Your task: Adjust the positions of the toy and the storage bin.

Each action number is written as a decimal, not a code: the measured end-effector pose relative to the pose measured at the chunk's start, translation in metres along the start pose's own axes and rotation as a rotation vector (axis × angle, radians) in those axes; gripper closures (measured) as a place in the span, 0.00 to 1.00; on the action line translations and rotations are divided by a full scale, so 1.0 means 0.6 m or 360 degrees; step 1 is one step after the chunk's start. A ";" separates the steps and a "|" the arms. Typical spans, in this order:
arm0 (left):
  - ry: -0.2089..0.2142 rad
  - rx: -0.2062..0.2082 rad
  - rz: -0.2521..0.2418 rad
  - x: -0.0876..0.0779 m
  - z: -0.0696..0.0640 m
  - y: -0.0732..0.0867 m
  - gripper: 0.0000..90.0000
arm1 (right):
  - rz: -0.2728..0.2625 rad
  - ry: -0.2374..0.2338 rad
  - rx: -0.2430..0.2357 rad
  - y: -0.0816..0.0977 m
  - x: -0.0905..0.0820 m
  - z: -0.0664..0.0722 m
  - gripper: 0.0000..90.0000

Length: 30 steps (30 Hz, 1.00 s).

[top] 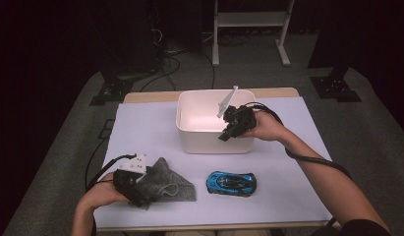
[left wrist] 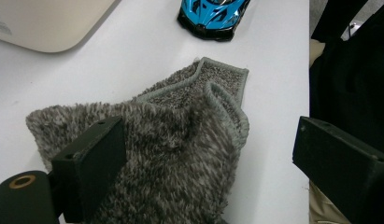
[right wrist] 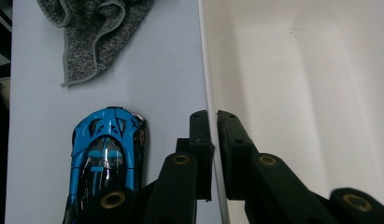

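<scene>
A white plastic bin (top: 209,142) stands at the middle back of the table. My right gripper (top: 225,135) is shut on the bin's front wall near its right corner. In the right gripper view the jaws (right wrist: 214,121) pinch the thin rim, one inside the bin (right wrist: 297,93) and one outside. A crumpled grey cloth (top: 172,184) lies at the front left. My left gripper (top: 146,192) hovers over its left end, open. In the left gripper view the cloth (left wrist: 180,140) lies between the wide-spread jaws (left wrist: 208,135). A blue toy car (top: 231,183) sits right of the cloth.
The table wears a pale lilac cover (top: 288,162); its front edge runs just below the cloth and car. The car (right wrist: 108,149) lies close beside the bin's front wall, below my right hand. Dark stands and cables occupy the floor behind the table.
</scene>
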<state>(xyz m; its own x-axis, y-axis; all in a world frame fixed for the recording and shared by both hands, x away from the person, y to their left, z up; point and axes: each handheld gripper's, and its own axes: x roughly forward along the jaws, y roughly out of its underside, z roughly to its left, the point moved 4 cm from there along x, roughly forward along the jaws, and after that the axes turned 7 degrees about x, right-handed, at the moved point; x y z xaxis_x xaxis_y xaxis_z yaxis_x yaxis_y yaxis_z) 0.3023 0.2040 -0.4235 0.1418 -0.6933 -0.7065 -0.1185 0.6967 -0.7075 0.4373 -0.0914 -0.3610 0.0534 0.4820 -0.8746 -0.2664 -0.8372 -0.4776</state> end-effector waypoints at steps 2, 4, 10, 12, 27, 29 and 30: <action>-0.0001 0.0004 0.0002 0.000 0.000 -0.001 0.10 | 0.0005 -0.0001 -0.0007 0.002 -0.001 0.004 0.93; 0.0002 0.0004 0.0000 0.000 0.000 -0.001 0.10 | 0.0016 -0.0004 -0.0006 0.004 -0.003 0.009 0.93; 0.0001 0.0012 0.0005 0.000 -0.001 -0.002 0.10 | 0.0031 -0.0009 -0.0007 0.011 -0.006 0.019 0.93; 0.0000 0.0014 0.0002 -0.001 -0.001 -0.002 0.10 | 0.0033 -0.0009 -0.0010 0.012 -0.006 0.020 0.93; -0.0002 0.0022 0.0004 0.000 0.000 -0.003 0.10 | 0.0037 -0.0032 -0.0041 0.025 -0.011 0.042 0.94; 0.0001 0.0015 0.0009 0.002 0.000 -0.003 0.10 | 0.0038 -0.0033 -0.0047 0.026 -0.011 0.044 0.94; 0.0002 0.0016 0.0011 0.002 0.000 -0.003 0.10 | 0.0036 -0.0033 -0.0047 0.026 -0.011 0.044 0.94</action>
<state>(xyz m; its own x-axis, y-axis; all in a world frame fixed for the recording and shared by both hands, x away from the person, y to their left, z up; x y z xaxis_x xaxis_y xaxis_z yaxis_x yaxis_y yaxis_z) 0.3024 0.2019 -0.4234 0.1395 -0.6887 -0.7115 -0.1094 0.7034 -0.7023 0.4071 -0.1009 -0.3604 0.0275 0.4681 -0.8832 -0.2386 -0.8550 -0.4605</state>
